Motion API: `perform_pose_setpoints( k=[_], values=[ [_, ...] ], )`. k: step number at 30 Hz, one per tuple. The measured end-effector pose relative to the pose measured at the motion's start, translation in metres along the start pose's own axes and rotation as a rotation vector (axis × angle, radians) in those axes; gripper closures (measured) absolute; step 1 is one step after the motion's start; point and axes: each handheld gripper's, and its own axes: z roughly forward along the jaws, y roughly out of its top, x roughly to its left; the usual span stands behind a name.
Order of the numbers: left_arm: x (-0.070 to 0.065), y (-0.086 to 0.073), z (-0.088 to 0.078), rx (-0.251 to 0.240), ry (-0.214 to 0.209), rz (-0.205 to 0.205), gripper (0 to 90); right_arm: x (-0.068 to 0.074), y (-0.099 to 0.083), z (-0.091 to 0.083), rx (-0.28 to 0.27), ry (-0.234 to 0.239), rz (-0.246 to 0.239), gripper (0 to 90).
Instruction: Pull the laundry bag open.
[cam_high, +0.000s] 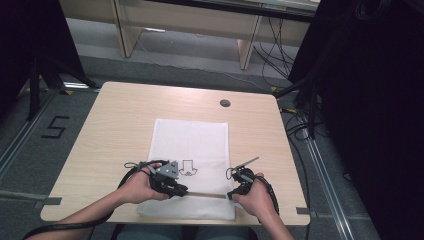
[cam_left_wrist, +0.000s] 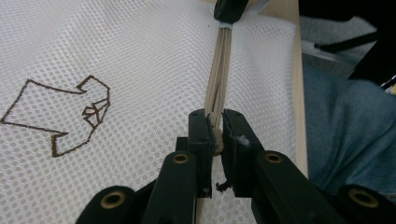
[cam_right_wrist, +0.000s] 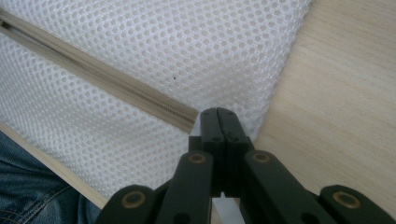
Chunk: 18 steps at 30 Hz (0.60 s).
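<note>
Item by item: one white mesh laundry bag (cam_high: 190, 150), flat on one pale wooden table (cam_high: 115, 125), near the person's edge. One brown outline drawing (cam_left_wrist: 60, 114) printed on the mesh. One beige zipper (cam_high: 207, 194) running across the bag's near end. Two grippers: left gripper (cam_left_wrist: 215, 133) clenched on the zipper's pull end; right gripper (cam_right_wrist: 218, 128) clenched on white mesh just past the zipper's other end, beside the bag's corner.

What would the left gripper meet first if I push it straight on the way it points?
The left gripper, shut on the zipper, points along it toward the right gripper. It would likely meet that first; depth is unclear.
</note>
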Motion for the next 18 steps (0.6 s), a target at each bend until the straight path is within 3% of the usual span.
perform_pose_setpoints(
  k=[1, 4, 9, 14, 16, 18],
  values=[
    [0.0010, 0.0000, -0.0009, 0.000, 0.000, 0.019, 81.8, 0.0000, 0.0000, 0.0000, 0.000, 0.000, 0.000, 90.0],
    [-0.0012, 0.0000, -0.0003, 0.003, 0.003, 0.000, 81.8, 0.0007, 0.0003, 0.0001, -0.001, -0.008, 0.001, 90.0],
    [0.0001, 0.0006, -0.0031, 0.002, -0.006, 0.021, 81.8, 0.0006, 0.0000, -0.0002, 0.000, -0.005, 0.007, 90.0],
    [-0.0008, -0.0001, -0.0051, -0.008, -0.005, -0.001, 81.8, 0.0003, 0.0001, -0.0003, 0.003, -0.002, 0.008, 90.0],
    [-0.0012, 0.0000, -0.0046, -0.010, -0.008, 0.005, 81.8, -0.0025, -0.0007, -0.0008, 0.019, -0.009, -0.036, 90.0],
    [-0.0008, 0.0000, -0.0053, -0.004, -0.008, 0.010, 81.8, -0.0024, -0.0007, -0.0008, 0.019, -0.009, -0.035, 90.0]
  ],
)
